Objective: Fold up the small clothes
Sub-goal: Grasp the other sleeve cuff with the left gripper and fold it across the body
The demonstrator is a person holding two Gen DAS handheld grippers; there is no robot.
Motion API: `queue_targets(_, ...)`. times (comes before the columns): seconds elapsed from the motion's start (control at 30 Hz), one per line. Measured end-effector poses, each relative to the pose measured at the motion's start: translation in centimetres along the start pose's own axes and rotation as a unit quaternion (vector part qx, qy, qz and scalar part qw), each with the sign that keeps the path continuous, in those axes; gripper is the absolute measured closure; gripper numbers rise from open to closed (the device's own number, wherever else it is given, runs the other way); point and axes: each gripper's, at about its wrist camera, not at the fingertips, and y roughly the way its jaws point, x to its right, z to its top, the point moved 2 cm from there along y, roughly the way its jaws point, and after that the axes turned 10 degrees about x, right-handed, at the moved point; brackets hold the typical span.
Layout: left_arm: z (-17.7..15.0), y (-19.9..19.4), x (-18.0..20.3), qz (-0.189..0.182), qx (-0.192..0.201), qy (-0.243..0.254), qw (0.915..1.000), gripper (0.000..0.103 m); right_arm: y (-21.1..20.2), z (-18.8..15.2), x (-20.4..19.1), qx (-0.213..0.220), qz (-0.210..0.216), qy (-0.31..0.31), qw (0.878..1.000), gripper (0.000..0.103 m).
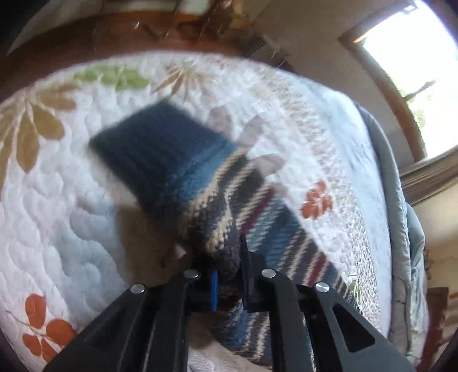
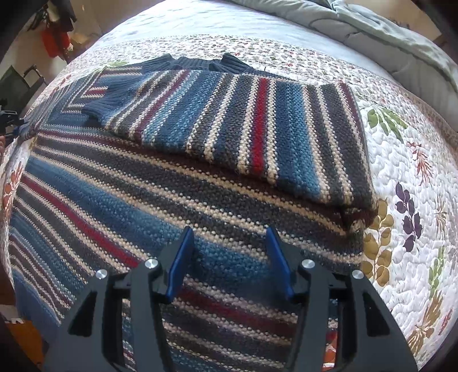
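A striped knit sweater [image 2: 160, 183] in blue, grey, cream and red lies spread on the quilted bed. Its right sleeve [image 2: 243, 126] is folded across the body. My right gripper [image 2: 230, 257] is open and empty, just above the sweater's lower body. My left gripper [image 1: 230, 274] is shut on the other sleeve [image 1: 200, 189] and holds it lifted above the quilt; the dark blue ribbed cuff [image 1: 154, 143] hangs out in front, blurred by motion. The left gripper also shows small at the left edge of the right wrist view [image 2: 7, 120].
The white floral quilt [image 2: 409, 177] covers the bed. A grey-green duvet [image 2: 386, 25] is bunched at the bed's far side. A wooden bed frame [image 1: 86, 37] and a window [image 1: 415, 71] lie beyond the bed.
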Motion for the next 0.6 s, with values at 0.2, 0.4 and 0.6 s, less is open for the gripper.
queue_targets(0.2, -3.4, -3.8, 8.0, -0.054, 0.046, 0.122, 0.99, 0.093, -0.6, -0.5, 0.4, 0.007, 0.005, 0.002, 1.0, 0.05)
queue_targets(0.4, -11.9, -7.4, 17.8, -0.129, 0.029, 0.255, 0.958, 0.092, -1.1, -1.3, 1.5, 0.01, 0.008, 0.016, 1.0, 0.05)
queue_targets(0.6, -20.9, -8.7, 23.2, -0.187, -0.037, 0.304, 0.9333, 0.092, -1.7, -2.0, 2.1, 0.015, 0.012, 0.025, 1.0, 0.05)
